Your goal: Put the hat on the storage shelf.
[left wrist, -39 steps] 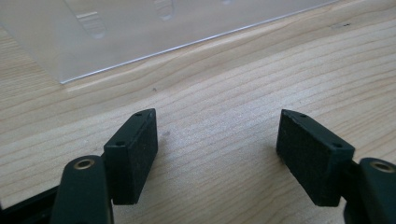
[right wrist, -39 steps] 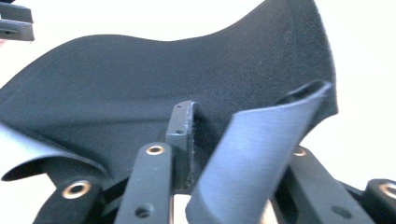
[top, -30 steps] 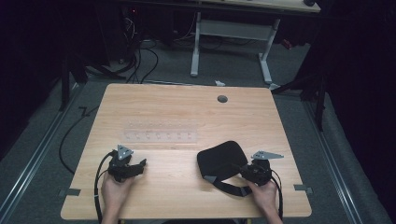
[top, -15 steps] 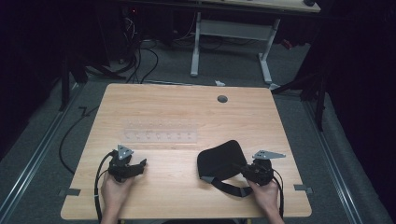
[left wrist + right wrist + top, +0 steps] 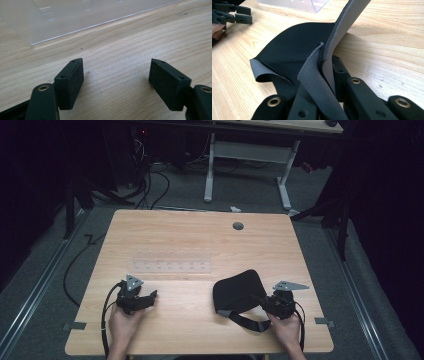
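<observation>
A black fabric piece (image 5: 237, 290) with a grey underside and a strap (image 5: 247, 321) lies on the front right of the wooden table (image 5: 200, 235). My right gripper (image 5: 262, 304) is shut on its near right edge. In the right gripper view the jaws (image 5: 325, 72) pinch folded layers of the fabric (image 5: 294, 50), and a grey flap stands up from them. My left gripper (image 5: 150, 297) rests at the front left, open, with bare wood between its pads (image 5: 116, 80). It also shows far off in the right gripper view (image 5: 247, 15).
A clear plastic rack (image 5: 172, 262) lies across the middle of the table, just beyond both grippers (image 5: 75, 15) (image 5: 297, 4). A grey grommet (image 5: 238, 226) sits near the far edge. Behind the table are a white desk frame (image 5: 250, 150) and floor cables (image 5: 150, 180).
</observation>
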The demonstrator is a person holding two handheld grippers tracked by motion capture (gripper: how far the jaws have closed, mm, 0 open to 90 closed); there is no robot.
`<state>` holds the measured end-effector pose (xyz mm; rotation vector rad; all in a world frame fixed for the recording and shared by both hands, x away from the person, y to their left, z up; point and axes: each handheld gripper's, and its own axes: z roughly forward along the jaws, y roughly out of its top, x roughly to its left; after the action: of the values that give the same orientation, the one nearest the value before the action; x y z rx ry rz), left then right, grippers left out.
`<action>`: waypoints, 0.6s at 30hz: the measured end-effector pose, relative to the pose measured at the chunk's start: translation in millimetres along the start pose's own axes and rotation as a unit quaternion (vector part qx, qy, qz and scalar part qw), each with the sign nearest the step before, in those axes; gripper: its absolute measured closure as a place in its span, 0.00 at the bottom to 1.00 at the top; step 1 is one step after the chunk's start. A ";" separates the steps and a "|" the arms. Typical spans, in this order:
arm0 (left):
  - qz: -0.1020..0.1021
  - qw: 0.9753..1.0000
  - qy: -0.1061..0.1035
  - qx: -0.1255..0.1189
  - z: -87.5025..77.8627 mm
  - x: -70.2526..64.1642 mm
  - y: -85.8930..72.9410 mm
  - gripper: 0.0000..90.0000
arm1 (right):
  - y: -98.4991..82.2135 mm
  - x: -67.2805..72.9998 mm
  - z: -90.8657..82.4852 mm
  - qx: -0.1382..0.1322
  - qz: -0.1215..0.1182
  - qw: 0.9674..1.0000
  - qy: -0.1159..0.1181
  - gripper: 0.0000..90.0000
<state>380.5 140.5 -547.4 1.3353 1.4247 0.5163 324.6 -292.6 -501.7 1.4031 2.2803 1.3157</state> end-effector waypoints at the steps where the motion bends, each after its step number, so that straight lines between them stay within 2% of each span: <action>1: 0.000 1.000 -0.001 0.000 0.0 -0.3 -0.1 0.32 | 0.2 -0.9 -1.3 -0.003 0.001 1.000 0.001 0.95; 7: 0.001 1.000 -0.003 0.002 0.1 -0.3 0.0 0.31 | 1.9 -0.8 -7.4 -0.009 0.003 1.000 0.003 0.95; 18: 0.013 0.999 -0.030 0.019 -2.7 -3.1 -1.8 0.29 | 9.3 1.2 -16.2 -0.028 0.009 0.999 0.020 0.95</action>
<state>376.7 138.1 -546.8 1.3902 1.3769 0.4645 321.4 -299.7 -484.7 1.3957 2.2433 1.4144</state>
